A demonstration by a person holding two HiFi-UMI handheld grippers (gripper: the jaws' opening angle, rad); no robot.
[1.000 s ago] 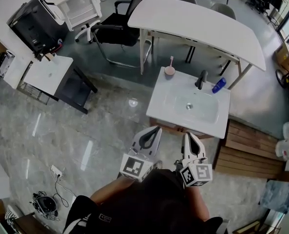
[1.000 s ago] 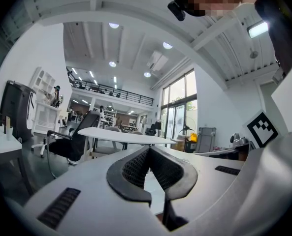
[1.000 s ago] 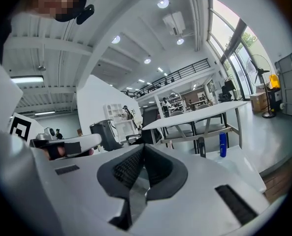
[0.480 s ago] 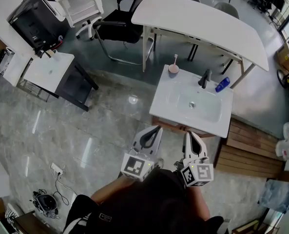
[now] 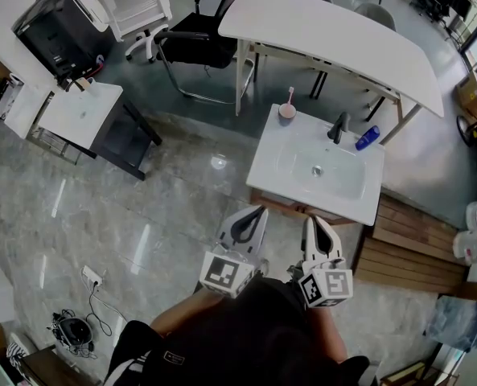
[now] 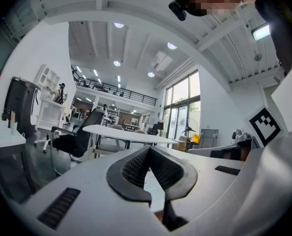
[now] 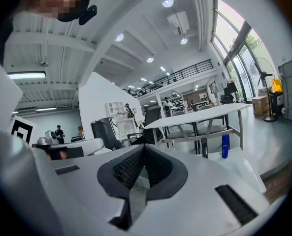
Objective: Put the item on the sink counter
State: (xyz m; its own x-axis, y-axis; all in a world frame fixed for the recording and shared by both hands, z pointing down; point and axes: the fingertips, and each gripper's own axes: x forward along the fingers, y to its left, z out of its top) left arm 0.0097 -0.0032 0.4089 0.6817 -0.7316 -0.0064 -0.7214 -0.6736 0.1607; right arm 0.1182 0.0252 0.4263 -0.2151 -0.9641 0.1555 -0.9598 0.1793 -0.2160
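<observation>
A person stands in front of the sink surface [image 5: 264, 167], a little way back from it, on a shiny grey floor [image 5: 141, 215]. The person holds the left tongs [image 5: 260, 211] and the right tongs [image 5: 310, 220] close to the body, side by side. Both point toward the sink surface and both are well apart from it.

The left tongs are pressed together at the tips, and nothing is between them. The right tongs are pressed together at the tips too, and they hold nothing.

A pink cup [image 5: 286, 112] with a toothbrush in it stands on the far left corner of the sink surface. A black tap [image 5: 335, 127] stands at the far edge of the sink surface, behind the round basin [image 5: 318, 171]. A blue bottle [image 5: 367, 138] stands just beside the tap, near the far right corner of the sink surface.

I cannot tell which thing is the item for the task. The cup and the bottle are both on the sink surface now.

A long white table [image 5: 335, 39] stands past the far side of the sink surface. A black office chair [image 5: 191, 43] is past the sink surface too, off to the left. Brown wooden boards [image 5: 407, 248] lie on the floor just right of the sink surface.
</observation>
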